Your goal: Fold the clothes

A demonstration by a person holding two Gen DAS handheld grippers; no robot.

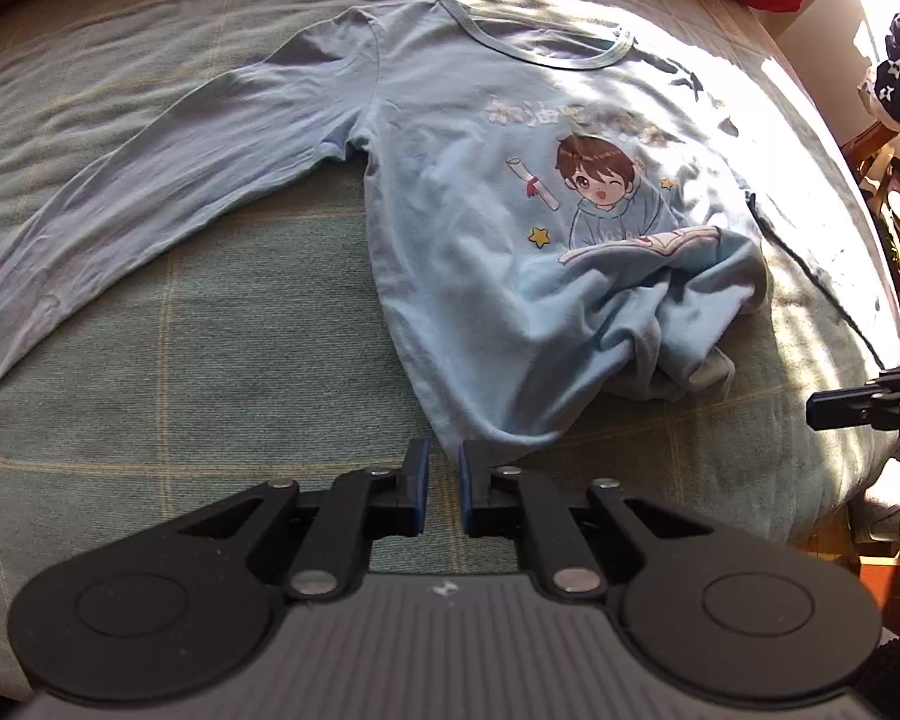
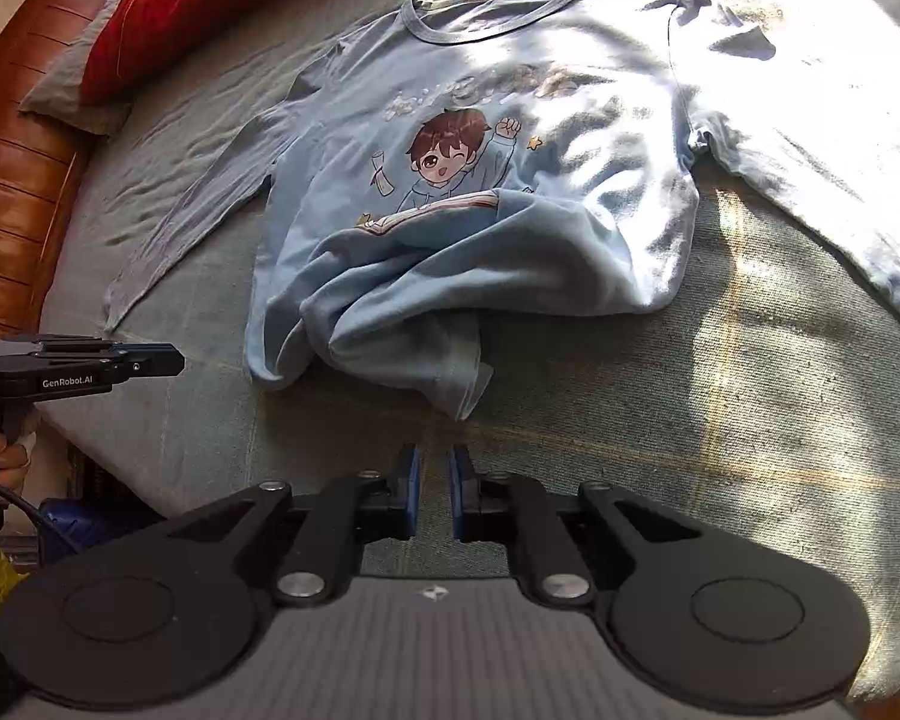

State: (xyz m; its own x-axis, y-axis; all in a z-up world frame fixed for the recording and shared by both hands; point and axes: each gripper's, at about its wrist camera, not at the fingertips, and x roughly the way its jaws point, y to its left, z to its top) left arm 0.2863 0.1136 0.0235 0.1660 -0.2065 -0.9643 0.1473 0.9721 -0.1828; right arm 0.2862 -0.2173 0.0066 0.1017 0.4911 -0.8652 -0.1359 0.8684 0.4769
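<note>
One rough fold at most: the light-blue long-sleeve shirt [image 1: 450, 180] lies face up on the bed [image 1: 210, 312], hem [image 2: 402, 300] bunched up over the lower cartoon print. Left sleeve [image 1: 150, 180] spread toward 9 o'clock, right sleeve [image 2: 810, 150] toward 3 o'clock, neither folded in. Left claw [image 1: 440, 480] nearly clenched, grasping nothing, just below the hem corner. Right claw [image 2: 432, 480] likewise, empty. Sleeves and body folds left.

A bed covered by a grey-green checked sheet [image 1: 222, 324], lit by hard sunlight in patches on the far right. A red pillow [image 2: 210, 6] lies at its head, against a brown padded headboard [image 2: 18, 168]. Wooden floor [image 1: 894, 588] beside the bed.
</note>
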